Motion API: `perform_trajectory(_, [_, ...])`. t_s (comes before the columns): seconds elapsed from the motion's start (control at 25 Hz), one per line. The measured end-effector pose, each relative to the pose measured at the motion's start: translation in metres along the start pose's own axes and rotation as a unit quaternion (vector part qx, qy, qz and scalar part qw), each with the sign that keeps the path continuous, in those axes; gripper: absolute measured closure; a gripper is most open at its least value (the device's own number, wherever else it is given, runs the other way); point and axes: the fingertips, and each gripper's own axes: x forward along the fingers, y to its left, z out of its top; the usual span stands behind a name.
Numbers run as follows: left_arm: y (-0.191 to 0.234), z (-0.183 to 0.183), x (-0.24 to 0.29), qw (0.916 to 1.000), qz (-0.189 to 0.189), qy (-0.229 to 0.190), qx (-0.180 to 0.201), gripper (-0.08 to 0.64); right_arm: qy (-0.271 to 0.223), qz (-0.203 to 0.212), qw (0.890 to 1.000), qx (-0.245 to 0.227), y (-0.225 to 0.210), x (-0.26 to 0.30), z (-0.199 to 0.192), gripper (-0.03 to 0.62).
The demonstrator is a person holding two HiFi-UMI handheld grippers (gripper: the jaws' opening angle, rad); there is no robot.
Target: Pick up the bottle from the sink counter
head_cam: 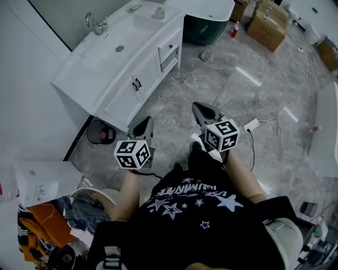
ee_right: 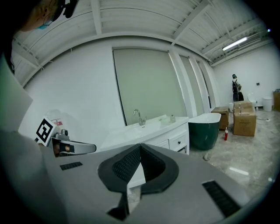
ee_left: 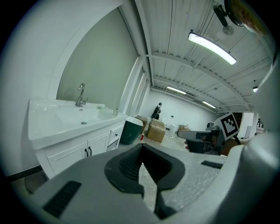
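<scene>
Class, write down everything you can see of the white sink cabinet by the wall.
The white sink cabinet looks glossy, with a moulded basin, a chrome tap at its back edge, two doors with dark handles and drawers at the far end. It stands on the grey marbled floor against the wall. A small bottle stands on its far end.

The bottle [head_cam: 159, 12] at the far end of the counter [head_cam: 74, 79] is too small for you to tell its shape or label, the tub [head_cam: 203, 29] beyond it is cut off by the head view's top edge, and a distant person [ee_right: 236, 89] is only a tiny dark figure.
</scene>
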Motion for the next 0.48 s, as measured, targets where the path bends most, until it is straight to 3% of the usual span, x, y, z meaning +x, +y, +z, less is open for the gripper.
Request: perform_trajectory(0.48, [0.048,0.029,0.049,0.9995,0.032,-0.004,0.000,0.552,0.002,0.012,1.000,0.013,-0.044,0.078,0.020,0.584])
